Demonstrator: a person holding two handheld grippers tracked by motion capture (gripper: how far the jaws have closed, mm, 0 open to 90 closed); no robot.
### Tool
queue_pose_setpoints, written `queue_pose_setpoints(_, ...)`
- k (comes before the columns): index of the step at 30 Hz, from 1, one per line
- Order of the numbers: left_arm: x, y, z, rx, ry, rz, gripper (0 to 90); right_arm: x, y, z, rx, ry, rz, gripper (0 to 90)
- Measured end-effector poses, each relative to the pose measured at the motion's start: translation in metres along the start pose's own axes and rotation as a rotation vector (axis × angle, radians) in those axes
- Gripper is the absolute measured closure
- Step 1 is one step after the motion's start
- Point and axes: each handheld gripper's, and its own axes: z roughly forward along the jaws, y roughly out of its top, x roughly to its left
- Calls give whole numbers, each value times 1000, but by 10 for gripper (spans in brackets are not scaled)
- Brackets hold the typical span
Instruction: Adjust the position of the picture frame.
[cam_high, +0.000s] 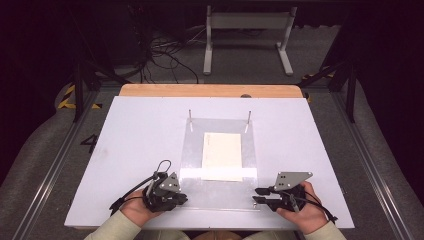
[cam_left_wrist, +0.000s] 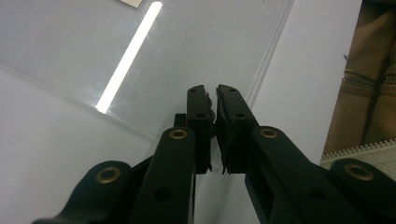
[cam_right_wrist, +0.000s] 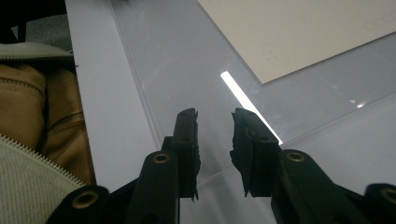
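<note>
Left gripper (cam_high: 176, 197) sits at the near-left corner of the clear acrylic sheet (cam_high: 192, 150). In the left gripper view its jaws stand almost together with only a thin slit between them, over the sheet's near edge; whether the edge is pinched I cannot tell.

Centre: the sheet lies flat on the white board (cam_high: 130, 145), its far edge against two upright metal pins (cam_high: 190, 120). A cream paper (cam_high: 222, 156) lies within the sheet's outline; over or under it, I cannot tell.

Right gripper (cam_high: 260, 195) is at the near-right corner, jaws parted with a clear gap, released, nothing between them; the right gripper view shows the sheet's edge running below the tips.

Judgement: the step in hand is approach, taking hold of the sheet at both near corners. The next move calls for getting a jaw under the thin edge on each side and clamping evenly, so the sheet lifts level and the paper does not slide.
</note>
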Motion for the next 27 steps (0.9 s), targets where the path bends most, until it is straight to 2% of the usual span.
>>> queue_pose_setpoints(4,2,0,0,-2,-7,8,839,3,-5,4,15,16,-13,698)
queue_pose_setpoints(7,2,-1,1,-13,-17,-4,840,6,-5,9,30,33,-40,726)
queue_pose_setpoints(10,3,-1,1,-15,-28,-2,841,9,-6,12,49,59,-54,799)
queue_pose_setpoints(12,2,-1,1,-14,-31,3,841,12,-5,12,61,35,-87,825)
queue_pose_setpoints(14,0,-1,1,-5,-44,13,842,14,-5,10,76,35,-100,828)
queue_pose_setpoints(17,-5,-1,1,3,-93,21,844,17,-7,7,82,50,-97,828)
queue_pose_setpoints(21,-12,-1,1,17,-132,47,854,23,-9,4,98,78,-104,828)
queue_pose_setpoints(22,-14,-1,2,21,-186,48,889,25,-10,3,100,91,-99,828)
queue_pose_setpoints(23,-19,0,6,37,-248,75,897,27,-10,2,102,102,-101,827)
queue_pose_setpoints(24,-25,1,9,58,-260,104,897,28,-10,2,104,96,-114,826)
queue_pose_setpoints(25,-31,2,13,93,-239,132,896,28,-10,2,104,91,-116,827)
queue_pose_setpoints(27,-36,3,8,56,-217,141,875,28,-11,1,104,95,-116,827)
